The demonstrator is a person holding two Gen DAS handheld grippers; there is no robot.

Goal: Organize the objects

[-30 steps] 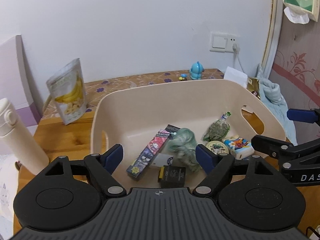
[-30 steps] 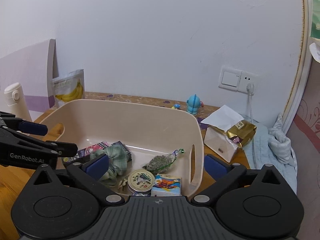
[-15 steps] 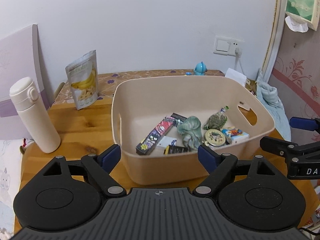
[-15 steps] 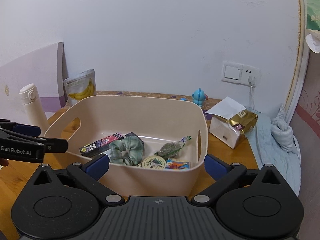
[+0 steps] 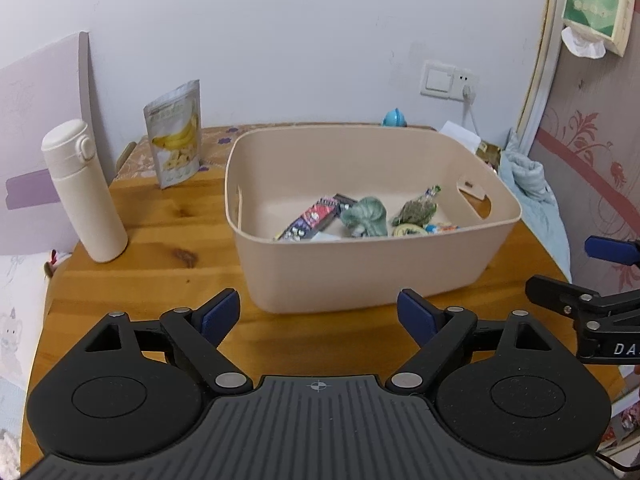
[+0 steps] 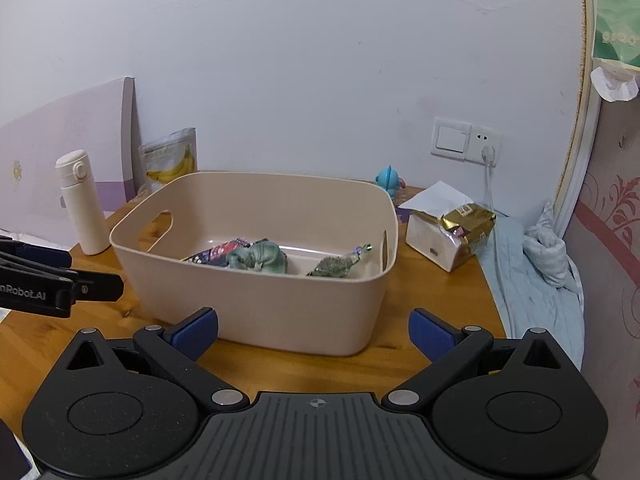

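Left wrist view: left gripper (image 5: 319,312) spread wide, nothing between its pads, jaws just been opening; beige bin (image 5: 360,276) just beyond on the wooden surface (image 5: 160,264), holding a green scrunchie (image 5: 366,216) and small packets; white bottle (image 5: 84,190) far left.

Right wrist view: right gripper (image 6: 314,334) spread wide, empty; same bin (image 6: 260,304) just ahead; gold packet (image 6: 466,222) right.
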